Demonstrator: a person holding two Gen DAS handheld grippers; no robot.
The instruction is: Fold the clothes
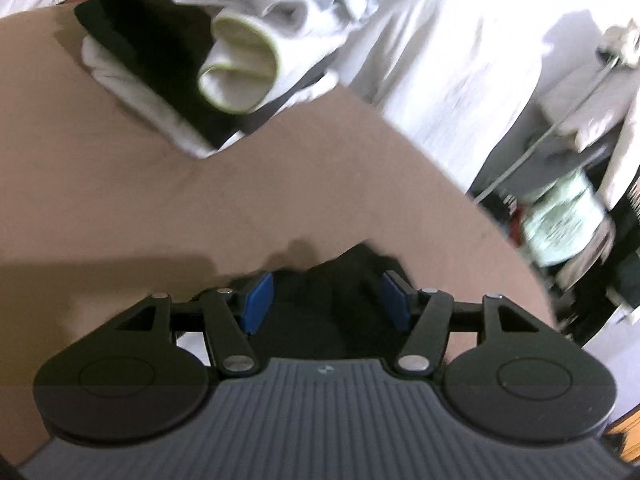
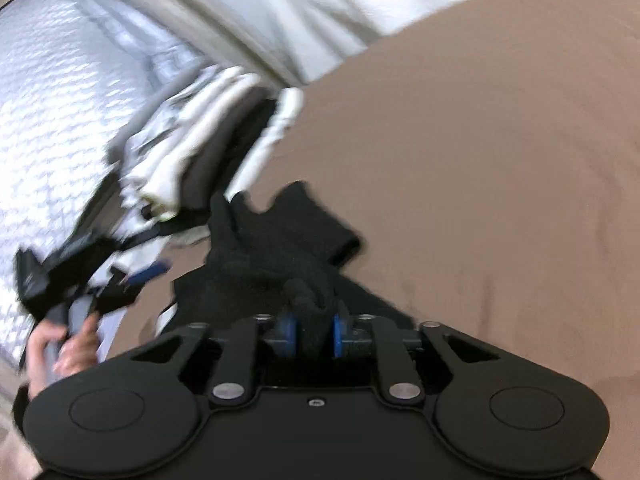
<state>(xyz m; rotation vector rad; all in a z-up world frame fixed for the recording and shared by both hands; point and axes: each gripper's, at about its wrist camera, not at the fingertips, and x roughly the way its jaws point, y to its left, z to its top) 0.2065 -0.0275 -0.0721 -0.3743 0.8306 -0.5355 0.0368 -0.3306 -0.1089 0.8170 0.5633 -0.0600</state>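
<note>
A black garment (image 2: 280, 240) lies crumpled on the brown table (image 2: 480, 160). A bunched fold of it stands between the blue pads (image 2: 288, 334) of my right gripper (image 2: 314, 334); the jaws are a little apart and the pad faces show. In the left wrist view, my left gripper (image 1: 326, 300) is open wide, its blue pads (image 1: 258, 300) well clear of the black garment (image 1: 352, 264) lying between them. A person's hand (image 2: 60, 352) holds the left gripper (image 2: 136, 280) at the left of the right wrist view.
A stack of folded white, grey and black clothes (image 1: 132, 60) sits at the table's far side, topped by a white roll with a green edge (image 1: 240, 68). The same stack (image 2: 200, 140) shows beyond the garment. White fabric (image 1: 460, 60) and cluttered shelves (image 1: 568, 216) lie past the table edge.
</note>
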